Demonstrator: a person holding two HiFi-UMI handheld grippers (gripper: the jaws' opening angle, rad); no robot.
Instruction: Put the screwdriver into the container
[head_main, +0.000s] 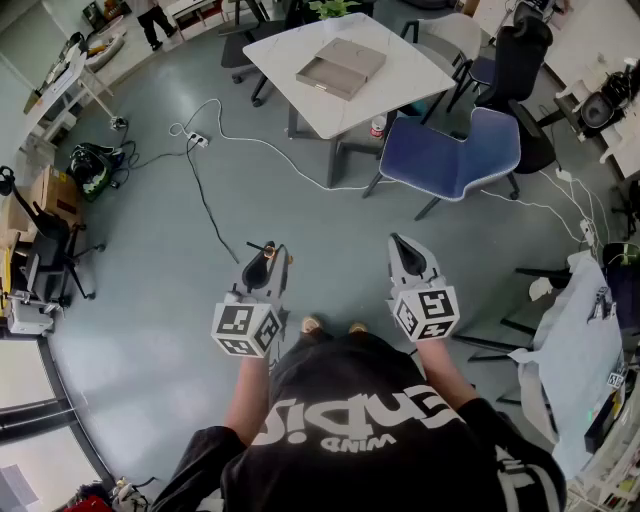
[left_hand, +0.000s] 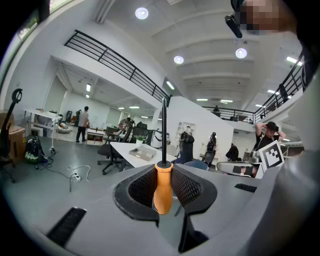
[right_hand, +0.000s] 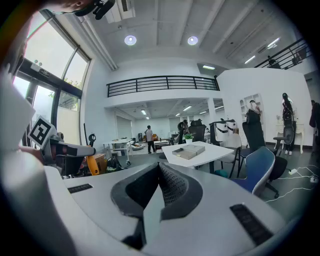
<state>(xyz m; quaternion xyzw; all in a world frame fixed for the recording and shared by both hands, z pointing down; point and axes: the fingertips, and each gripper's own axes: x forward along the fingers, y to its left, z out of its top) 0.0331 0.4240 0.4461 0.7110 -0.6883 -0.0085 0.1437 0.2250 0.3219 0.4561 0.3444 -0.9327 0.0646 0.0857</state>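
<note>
Grips orange-handled screwdriver (left_hand: 163, 189) in left gripper (head_main: 266, 260); holds right gripper (head_main: 407, 252) closed, empty. Container (head_main: 340, 67) well ahead on white table (head_main: 325, 118), blue chair (head_main: 455, 155) alongside.

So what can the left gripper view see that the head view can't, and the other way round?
Only the left gripper view shows the ceiling lights, the balcony railing, and a close look at the screwdriver: its orange handle is squeezed between the left gripper jaws, with the shaft pointing up.

Only the head view shows the person's black shirt, their shoes and the white cable on the floor.

Both show the white table with the grey container on it.
</note>
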